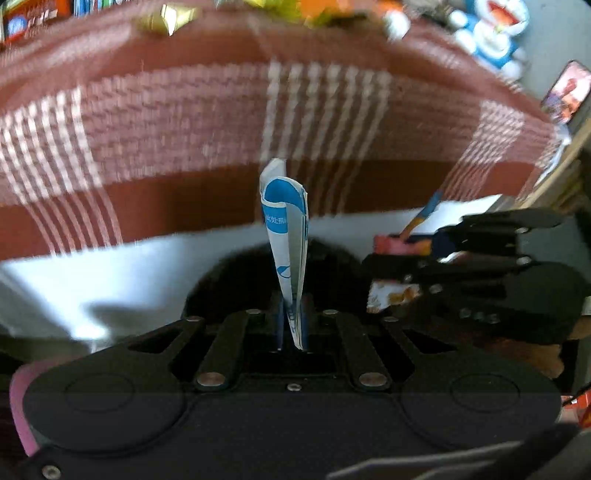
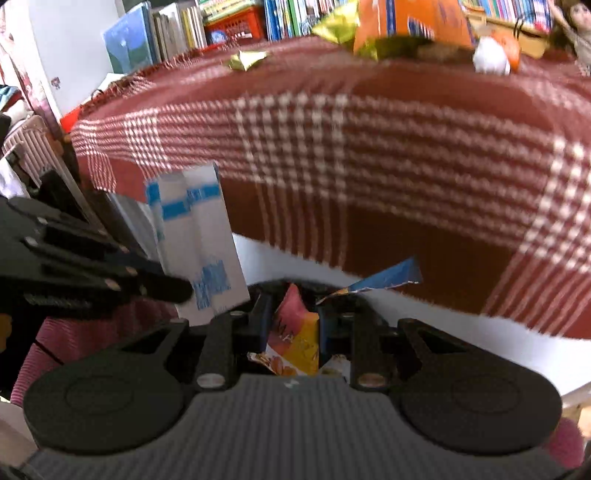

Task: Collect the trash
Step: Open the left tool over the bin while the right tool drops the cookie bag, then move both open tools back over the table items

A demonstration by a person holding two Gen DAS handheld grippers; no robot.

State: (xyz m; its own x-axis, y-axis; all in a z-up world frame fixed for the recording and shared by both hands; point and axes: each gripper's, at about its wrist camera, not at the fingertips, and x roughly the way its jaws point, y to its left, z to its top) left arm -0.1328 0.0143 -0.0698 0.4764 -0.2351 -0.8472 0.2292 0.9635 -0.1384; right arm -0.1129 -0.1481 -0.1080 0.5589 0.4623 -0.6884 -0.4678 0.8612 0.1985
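My left gripper point(image 1: 291, 325) is shut on a folded white and blue wrapper point(image 1: 286, 229) that stands upright between its fingers. The same wrapper point(image 2: 201, 240) shows at the left of the right wrist view, pinched by the left gripper point(image 2: 184, 290). My right gripper point(image 2: 291, 325) is shut on a crumpled pink, orange and yellow snack wrapper point(image 2: 295, 339) with a blue torn end point(image 2: 388, 277). In the left wrist view the right gripper point(image 1: 380, 258) comes in from the right with that snack wrapper point(image 1: 395, 295). Both are held in front of a table's edge, over a dark round shape point(image 1: 229, 273).
A red and white plaid cloth point(image 1: 221, 122) covers the table and hangs over its white edge point(image 1: 110, 266). On the far side lie gold foil wrappers point(image 2: 247, 59), an orange packet point(image 2: 406, 22) and a white ball point(image 2: 491, 55). Books point(image 2: 177, 29) line the back.
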